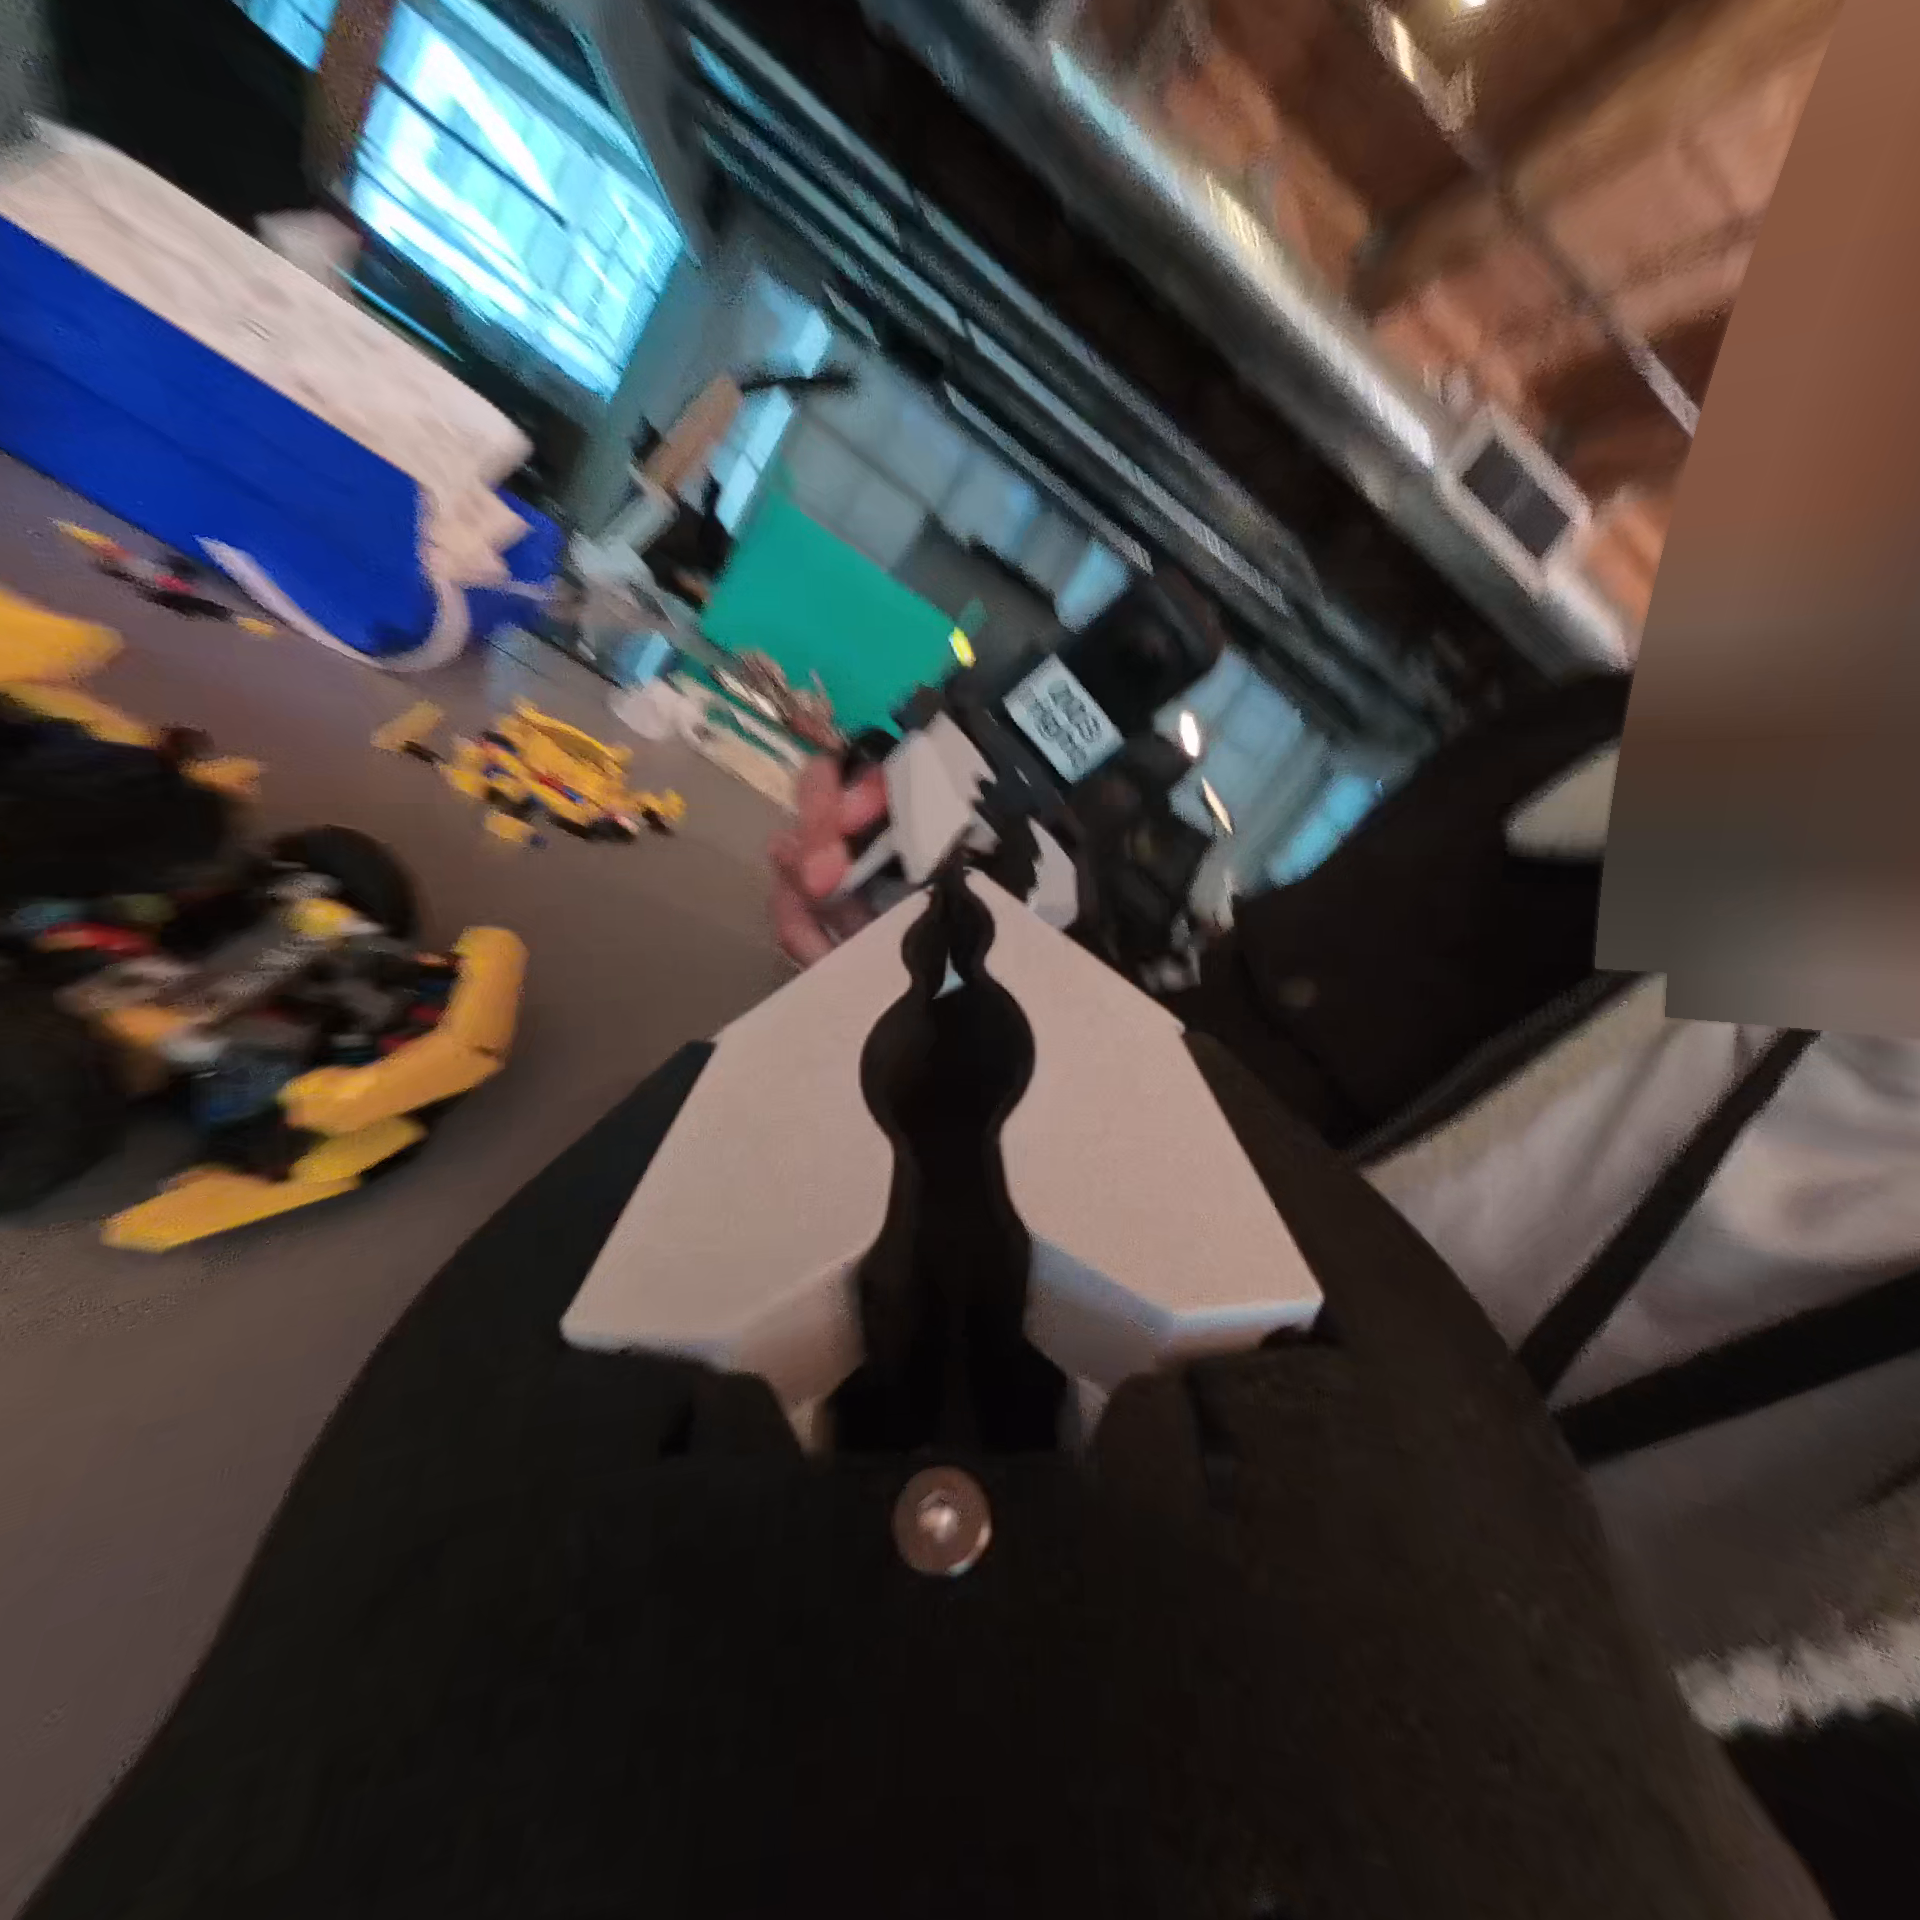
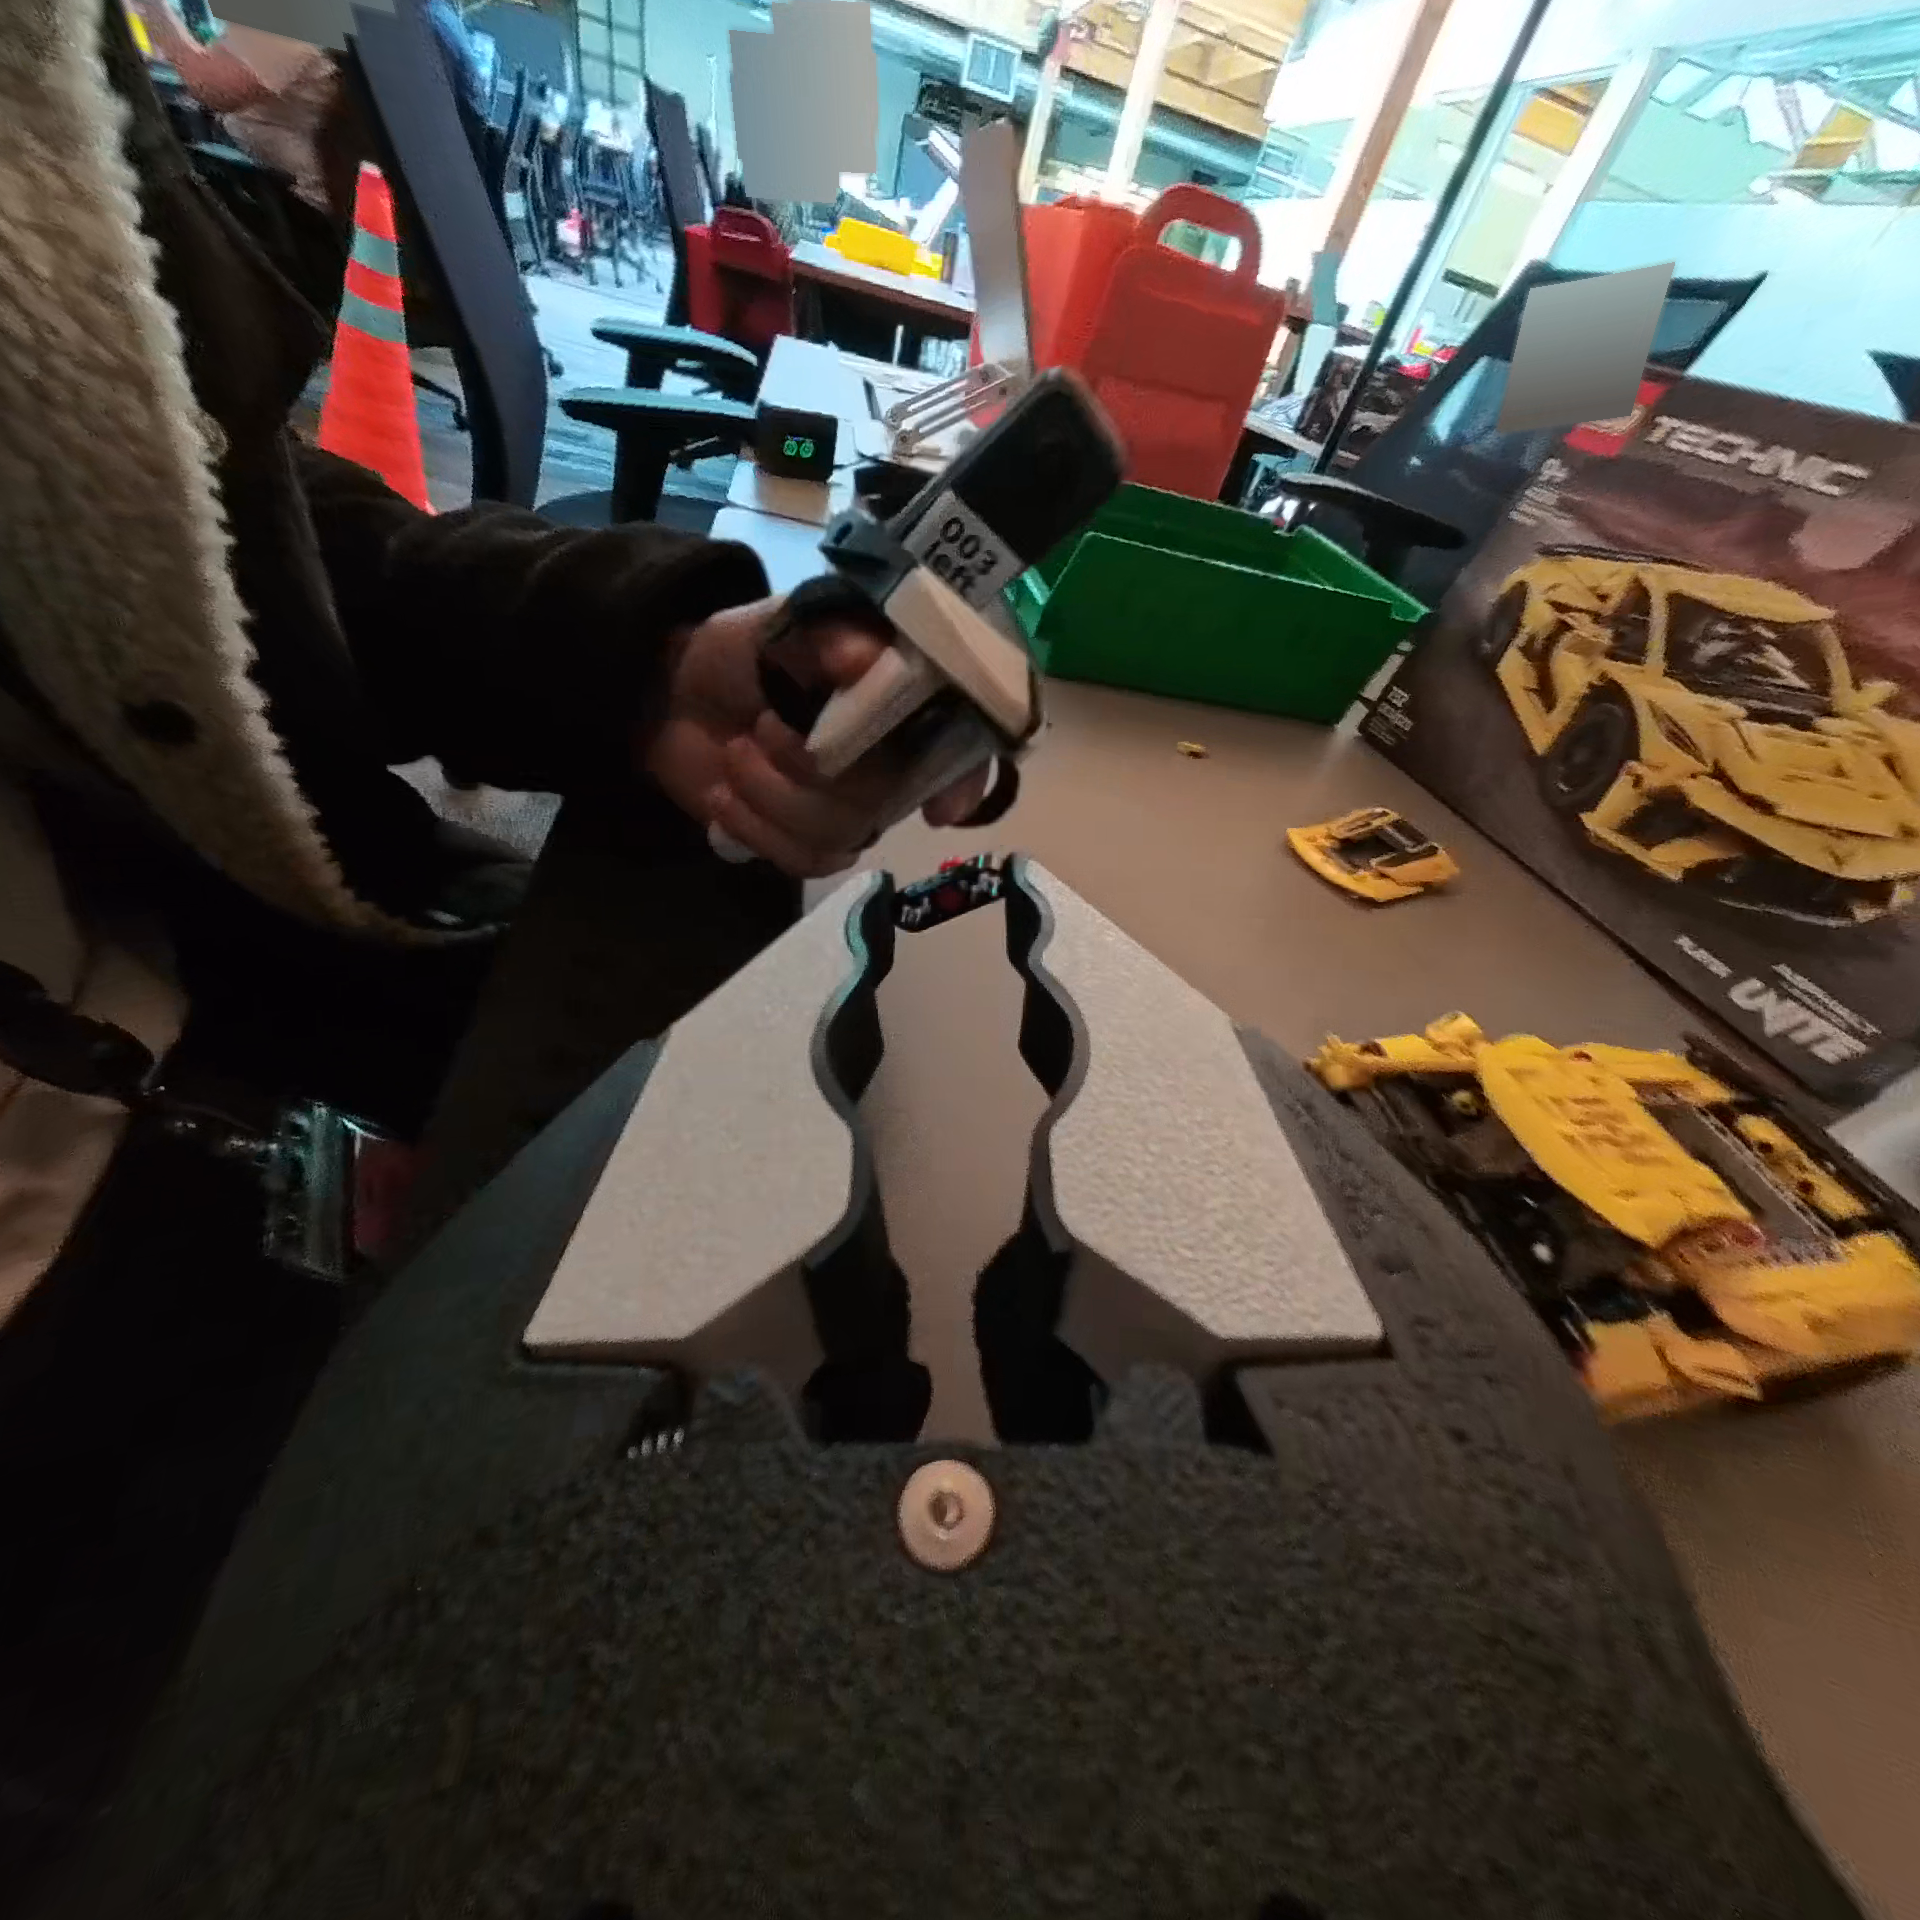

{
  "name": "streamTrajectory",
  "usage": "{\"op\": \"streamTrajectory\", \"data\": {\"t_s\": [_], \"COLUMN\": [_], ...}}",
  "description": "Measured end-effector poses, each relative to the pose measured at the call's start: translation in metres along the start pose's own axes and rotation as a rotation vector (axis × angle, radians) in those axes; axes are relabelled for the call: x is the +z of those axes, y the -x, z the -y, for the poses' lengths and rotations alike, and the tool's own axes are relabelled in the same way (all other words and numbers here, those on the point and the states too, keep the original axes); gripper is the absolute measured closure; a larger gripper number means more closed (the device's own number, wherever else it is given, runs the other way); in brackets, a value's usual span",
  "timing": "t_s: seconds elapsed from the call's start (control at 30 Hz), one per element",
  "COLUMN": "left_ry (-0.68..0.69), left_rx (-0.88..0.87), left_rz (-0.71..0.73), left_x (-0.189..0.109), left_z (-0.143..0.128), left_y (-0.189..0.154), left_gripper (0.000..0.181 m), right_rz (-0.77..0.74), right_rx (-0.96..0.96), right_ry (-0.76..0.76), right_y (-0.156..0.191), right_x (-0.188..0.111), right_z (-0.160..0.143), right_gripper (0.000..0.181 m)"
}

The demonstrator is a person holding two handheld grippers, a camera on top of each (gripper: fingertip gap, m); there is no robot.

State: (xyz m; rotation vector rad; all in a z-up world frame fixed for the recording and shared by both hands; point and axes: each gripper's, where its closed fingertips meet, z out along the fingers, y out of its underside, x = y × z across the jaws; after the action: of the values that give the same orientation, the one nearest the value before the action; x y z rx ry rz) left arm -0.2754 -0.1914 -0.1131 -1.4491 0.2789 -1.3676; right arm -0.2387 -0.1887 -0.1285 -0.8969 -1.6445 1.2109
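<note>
My right gripper point(image 2: 951, 899) is shut on a small black brick piece point(image 2: 948, 896) with red and white marks, its ends pressed between the two fingertips above the grey table point(image 2: 1195, 831). My left gripper point(image 1: 951, 906) is shut, its fingertips together, and I see nothing between them. In the right wrist view a hand holds the left gripper point(image 2: 842, 727) just above and behind the black piece. In the blurred left wrist view the right gripper point(image 1: 925, 810) shows just beyond my left fingertips.
A partly built yellow brick car point(image 2: 1621, 1195) lies on the table at the right and also shows in the left wrist view point(image 1: 281, 1039). A small yellow body part point(image 2: 1371, 852), a box picturing a yellow car point(image 2: 1714, 675) and a green bin point(image 2: 1216, 603) stand behind. Loose yellow pieces point(image 1: 561, 774) lie farther off. The tips of both grippers are at nearly the same place.
</note>
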Motion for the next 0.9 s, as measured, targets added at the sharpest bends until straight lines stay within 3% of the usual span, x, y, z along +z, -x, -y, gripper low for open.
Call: {"op": "streamTrajectory", "data": {"t_s": [0.07, 0.2, 0.3, 0.43, 0.6, 0.73, 0.77, 0.83, 0.9], "left_ry": [-0.015, 0.117, 0.148, 0.117, 0.078, 0.0, -0.005, 0.015, -0.047], "left_rx": [-0.02, 0.001, -0.013, -0.069, -0.191, -0.375, -0.386, -0.357, -0.352], "left_rz": [0.021, 0.012, 0.013, -0.026, -0.141, -0.37, -0.396, -0.35, -0.288], "left_x": [-0.005, 0.019, 0.028, 0.028, 0.022, 0.013, 0.012, 0.016, 0.012], "left_z": [0.004, -0.023, -0.031, -0.026, -0.019, -0.003, -0.002, -0.007, 0.002], "left_y": [0.006, 0.002, 0.002, -0.001, -0.012, -0.035, -0.038, -0.033, -0.02], "left_gripper": [0.181, 0.181, 0.154, 0.158, 0.168, 0.169, 0.181, 0.181, 0.181], "right_rz": [-0.003, -0.03, -0.249, -0.366, -0.321, -0.239, -0.236, -0.22, -0.222], "right_rx": [0.032, -0.037, -0.183, -0.361, -0.318, -0.248, -0.252, -0.27, -0.28], "right_ry": [0.001, 0.023, 0.023, 0.036, -0.063, -0.2, -0.202, -0.21, -0.202], "right_y": [-0.007, -0.002, -0.024, -0.019, -0.011, -0.003, -0.003, 0.002, 0.003], "right_x": [-0.006, 0.003, 0.007, 0.022, 0.027, 0.022, 0.023, 0.025, 0.026], "right_z": [-0.001, -0.004, -0.002, 0.0, 0.01, 0.024, 0.025, 0.026, 0.025], "right_gripper": [0.16, 0.16, 0.16, 0.16, 0.159, 0.161, 0.161, 0.161, 0.161]}}
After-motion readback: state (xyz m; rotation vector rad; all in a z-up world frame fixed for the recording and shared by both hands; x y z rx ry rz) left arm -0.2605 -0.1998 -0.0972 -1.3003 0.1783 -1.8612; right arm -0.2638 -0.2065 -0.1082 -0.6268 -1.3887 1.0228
